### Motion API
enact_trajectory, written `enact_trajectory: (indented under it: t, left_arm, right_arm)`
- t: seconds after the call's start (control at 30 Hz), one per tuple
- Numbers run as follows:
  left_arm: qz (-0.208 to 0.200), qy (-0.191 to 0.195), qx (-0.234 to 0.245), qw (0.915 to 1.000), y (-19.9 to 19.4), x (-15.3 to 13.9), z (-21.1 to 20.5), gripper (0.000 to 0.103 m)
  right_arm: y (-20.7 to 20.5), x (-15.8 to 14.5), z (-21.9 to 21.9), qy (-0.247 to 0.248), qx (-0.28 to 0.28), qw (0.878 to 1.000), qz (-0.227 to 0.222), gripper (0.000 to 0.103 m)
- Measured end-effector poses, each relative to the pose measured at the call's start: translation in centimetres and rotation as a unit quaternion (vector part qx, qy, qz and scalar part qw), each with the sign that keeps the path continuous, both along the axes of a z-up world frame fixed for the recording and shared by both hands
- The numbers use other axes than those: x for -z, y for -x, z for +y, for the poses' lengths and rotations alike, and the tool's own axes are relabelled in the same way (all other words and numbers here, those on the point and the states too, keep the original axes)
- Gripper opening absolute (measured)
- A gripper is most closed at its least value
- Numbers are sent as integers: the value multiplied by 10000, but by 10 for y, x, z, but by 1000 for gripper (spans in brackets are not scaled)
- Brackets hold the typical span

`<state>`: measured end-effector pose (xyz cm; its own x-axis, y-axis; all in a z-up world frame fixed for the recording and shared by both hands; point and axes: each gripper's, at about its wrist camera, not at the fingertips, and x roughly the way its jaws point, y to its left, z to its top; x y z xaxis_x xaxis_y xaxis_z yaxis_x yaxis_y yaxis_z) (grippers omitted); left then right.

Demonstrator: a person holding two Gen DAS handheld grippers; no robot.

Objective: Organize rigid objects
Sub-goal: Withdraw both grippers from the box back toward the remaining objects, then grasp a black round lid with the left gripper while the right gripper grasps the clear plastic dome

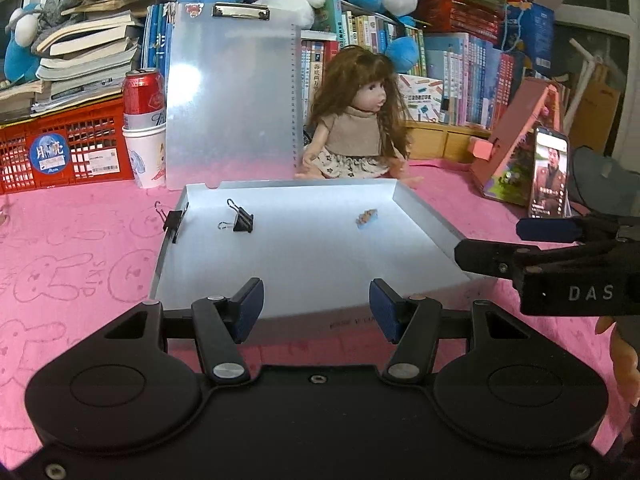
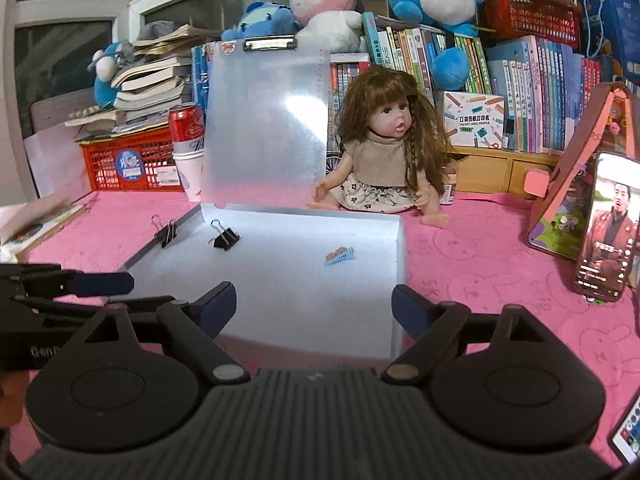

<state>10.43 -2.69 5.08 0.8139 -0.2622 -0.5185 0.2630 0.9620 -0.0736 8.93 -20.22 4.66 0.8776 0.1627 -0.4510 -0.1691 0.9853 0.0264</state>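
Both tools hover at the near edge of the open clipboard case (image 1: 424,224), and neither carries anything. The left hand-held gripper (image 1: 316,312) has its pads parted with only bare tray floor between them; the right hand-held gripper (image 2: 314,306) is spread wider, released, nothing in its grasp.

Progress check: the case lies flat on the pink table (image 1: 72,264), its translucent lid (image 1: 232,92) standing upright at the back. Inside the tray, one black binder clip (image 1: 242,218) rests near the far left corner, and a small blue hair clip (image 1: 367,216) sits towards the far right, well apart from it. A second binder clip (image 1: 173,220) is clamped on the left wall of the tray, so it is on the rim rather than lying in the compartment.

So, by my reading, a couple of items are already in and the sorting is partway. Whether more rigid pieces wait out of view I cannot tell. The lid is not yet shut. Behind the tray, the doll (image 1: 356,128), soda can (image 1: 143,94) and phone (image 1: 550,172) stand outside it.
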Motion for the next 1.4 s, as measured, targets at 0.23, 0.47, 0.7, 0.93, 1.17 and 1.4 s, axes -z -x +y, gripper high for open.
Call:
enact_trajectory:
  t: [0.23, 0.47, 0.7, 0.93, 1.17, 1.4]
  left_arm:
    - [-124, -168, 125, 9997, 28, 8, -3, 57]
    - [-130, -227, 178, 9995, 52, 19, 1, 57]
    - [-44, -206, 182, 9996, 67, 30, 9, 57]
    - [-81, -229, 222, 9995, 73, 34, 12, 48]
    - [-52, -277, 158, 9995, 73, 35, 21, 41]
    - [55, -341, 246, 9991, 77, 42, 22, 40]
  right_arm:
    - [28, 14, -5, 149, 43, 9997, -163, 96]
    - [49, 26, -18, 80, 267, 9993, -265, 98]
    - [68, 40, -26, 313, 480, 9977, -368, 98]
    - [79, 52, -32, 419, 549, 9970, -340, 98]
    - [90, 59, -35, 629, 552, 9962, -248, 92]
    - [92, 61, -33, 583, 297, 9978, -44, 65]
